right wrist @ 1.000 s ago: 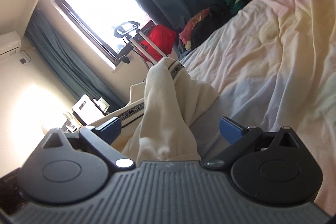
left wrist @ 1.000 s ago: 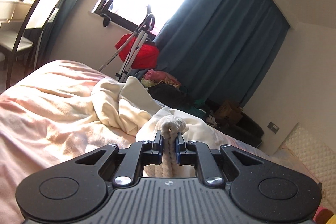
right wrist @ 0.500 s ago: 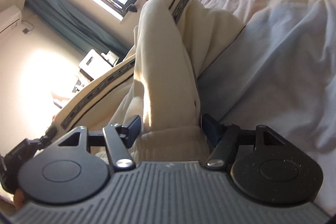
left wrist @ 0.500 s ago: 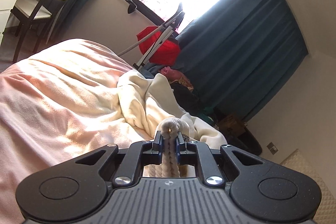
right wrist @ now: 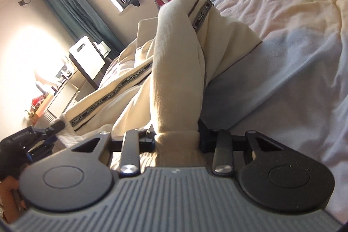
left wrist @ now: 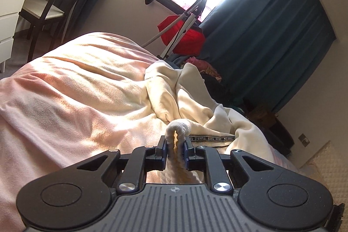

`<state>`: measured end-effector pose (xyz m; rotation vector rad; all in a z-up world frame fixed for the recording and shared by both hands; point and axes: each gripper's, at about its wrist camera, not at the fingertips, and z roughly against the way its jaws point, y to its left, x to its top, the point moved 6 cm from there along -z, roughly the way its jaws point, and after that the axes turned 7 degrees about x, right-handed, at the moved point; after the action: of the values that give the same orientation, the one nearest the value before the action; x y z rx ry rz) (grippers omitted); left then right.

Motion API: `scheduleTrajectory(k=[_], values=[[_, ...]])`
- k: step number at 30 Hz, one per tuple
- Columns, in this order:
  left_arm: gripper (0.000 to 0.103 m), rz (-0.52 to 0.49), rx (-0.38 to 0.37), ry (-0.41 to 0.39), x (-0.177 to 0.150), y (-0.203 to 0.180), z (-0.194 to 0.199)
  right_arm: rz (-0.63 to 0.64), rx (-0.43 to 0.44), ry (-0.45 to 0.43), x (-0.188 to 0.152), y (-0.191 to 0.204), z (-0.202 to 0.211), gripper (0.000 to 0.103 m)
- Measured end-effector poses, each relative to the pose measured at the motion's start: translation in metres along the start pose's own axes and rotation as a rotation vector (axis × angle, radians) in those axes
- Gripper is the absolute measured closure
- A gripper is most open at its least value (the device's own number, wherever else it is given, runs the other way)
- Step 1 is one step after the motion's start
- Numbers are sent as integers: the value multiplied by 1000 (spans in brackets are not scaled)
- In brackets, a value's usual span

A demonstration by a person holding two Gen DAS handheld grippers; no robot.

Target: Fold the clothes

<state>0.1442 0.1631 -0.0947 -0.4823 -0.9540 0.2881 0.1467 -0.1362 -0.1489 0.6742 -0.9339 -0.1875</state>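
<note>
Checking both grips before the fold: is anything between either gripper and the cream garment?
No. The left gripper is already shut on the cream garment's ribbed cuff, and the right gripper has closed around another bunched part; nothing visible intervenes.

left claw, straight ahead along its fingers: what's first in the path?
The left claw, shut on a ribbed cuff, points at the bunched cream sweatpants on the pink blanket. It would probably meet that cloth first; depth is unclear.
</note>
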Motion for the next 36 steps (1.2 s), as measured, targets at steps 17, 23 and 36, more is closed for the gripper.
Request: scheduleTrajectory(k=[17, 23, 36], values=[[83, -73, 54, 9, -14, -3, -7, 516, -171, 134, -34, 48, 9, 70], [82, -74, 62, 16, -17, 2, -10, 314, -24, 94, -20, 42, 32, 62], [77, -62, 71, 36, -21, 4, -13, -235, 173, -73, 21, -13, 81, 31]])
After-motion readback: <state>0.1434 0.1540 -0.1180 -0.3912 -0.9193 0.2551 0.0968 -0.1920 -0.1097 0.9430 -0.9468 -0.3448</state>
